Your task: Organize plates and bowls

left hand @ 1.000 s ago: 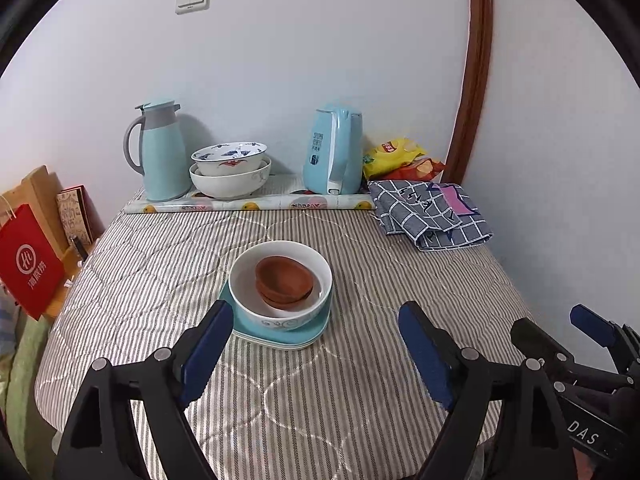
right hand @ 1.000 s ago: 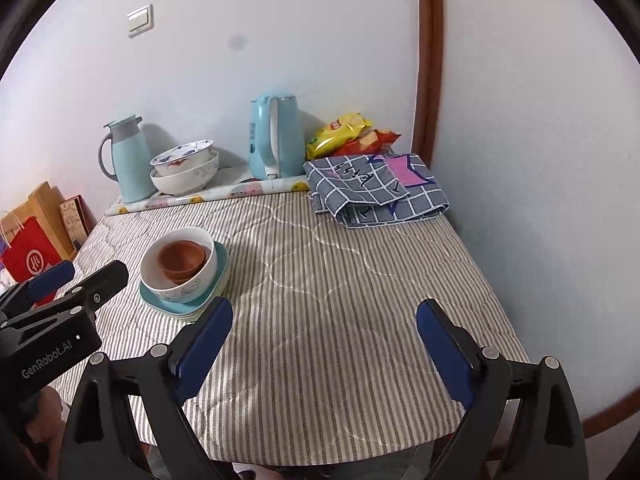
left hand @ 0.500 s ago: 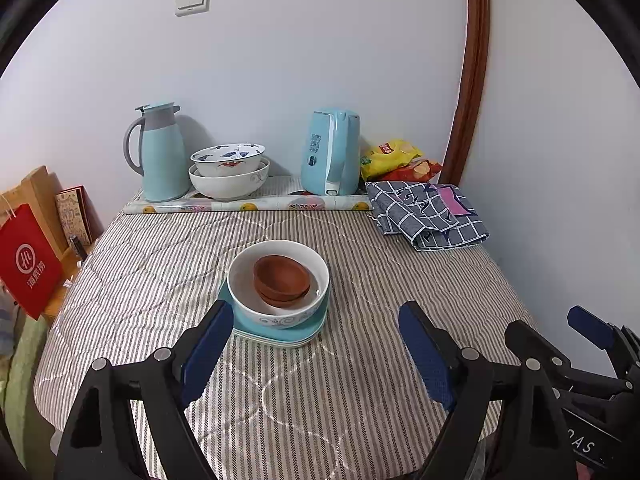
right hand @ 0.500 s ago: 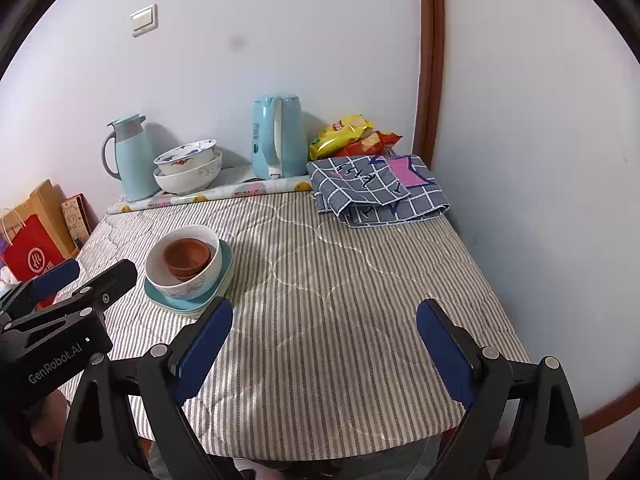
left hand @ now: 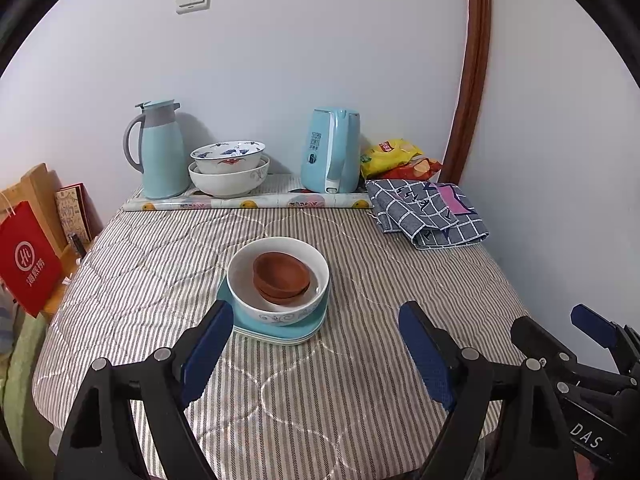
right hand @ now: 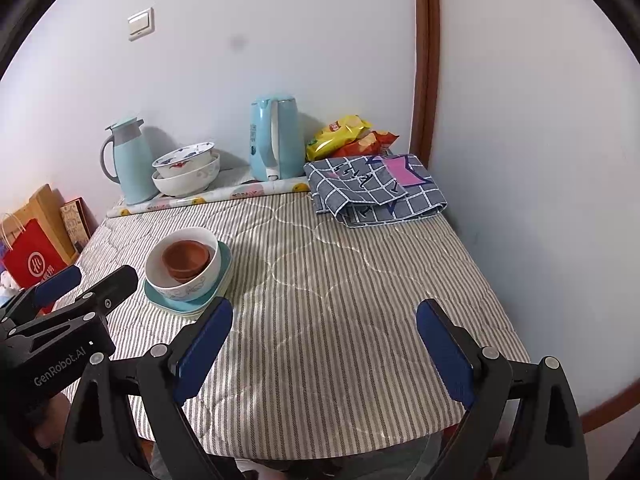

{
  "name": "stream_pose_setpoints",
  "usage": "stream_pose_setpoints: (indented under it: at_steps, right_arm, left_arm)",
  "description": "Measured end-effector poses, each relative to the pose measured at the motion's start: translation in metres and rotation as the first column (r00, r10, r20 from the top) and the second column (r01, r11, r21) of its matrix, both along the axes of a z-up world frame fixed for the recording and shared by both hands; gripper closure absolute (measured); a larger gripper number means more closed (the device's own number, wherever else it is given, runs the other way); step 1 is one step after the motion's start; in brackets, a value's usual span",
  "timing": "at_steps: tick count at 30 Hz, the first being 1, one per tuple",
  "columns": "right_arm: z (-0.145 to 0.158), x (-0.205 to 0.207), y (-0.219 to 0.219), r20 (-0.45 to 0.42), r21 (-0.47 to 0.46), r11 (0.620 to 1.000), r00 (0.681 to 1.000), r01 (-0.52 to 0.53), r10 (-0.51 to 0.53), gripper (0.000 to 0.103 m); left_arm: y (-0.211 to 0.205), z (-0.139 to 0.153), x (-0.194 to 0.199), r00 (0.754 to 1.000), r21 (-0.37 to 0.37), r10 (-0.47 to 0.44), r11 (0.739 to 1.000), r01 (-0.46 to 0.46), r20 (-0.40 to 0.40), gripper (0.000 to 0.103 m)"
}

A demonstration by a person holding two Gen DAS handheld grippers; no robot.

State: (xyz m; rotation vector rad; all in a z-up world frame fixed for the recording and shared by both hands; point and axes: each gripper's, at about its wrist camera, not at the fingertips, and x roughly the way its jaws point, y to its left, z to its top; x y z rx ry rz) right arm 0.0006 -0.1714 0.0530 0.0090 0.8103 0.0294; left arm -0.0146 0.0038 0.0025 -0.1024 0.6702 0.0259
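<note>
Centrally on the striped, quilted table cover [left hand: 320,380] sits 1 stack: teal plates [left hand: 276,330], how many I cannot tell, carry a round white bowl [left hand: 280,308] with blue markings, and inside it nest 2 small terracotta-brown bowls [left hand: 282,276]. At the back, on a fruit-print mat [left hand: 248,202], 2 more white bowls [left hand: 228,168] are nested, the upper one painted blue and red. A pale blue jug [left hand: 160,148] stands left of them, a pale blue kettle [left hand: 332,150] right. 2 snack bags [left hand: 394,156] lie by the kettle, and a folded checked cloth [left hand: 428,212] rests near the right edge. The left gripper [left hand: 316,344] hangs spread wide just short of the stack, holding nothing. The right gripper [right hand: 324,340] is likewise spread and empty, over bare cover to the stack's right.
</note>
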Motion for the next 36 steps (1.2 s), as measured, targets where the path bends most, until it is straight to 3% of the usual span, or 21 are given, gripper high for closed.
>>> stream_pose_setpoints:
  at_steps: [36]
  right_arm:
    - [0.0043,-0.0023,0.0068,0.009,-0.004,1.000,1.000,-0.017,0.017,0.011]
  left_arm:
    - [0.0022,0.0021,-0.0021,1.000,-0.013,0.015,1.000,-0.015,0.008,0.019]
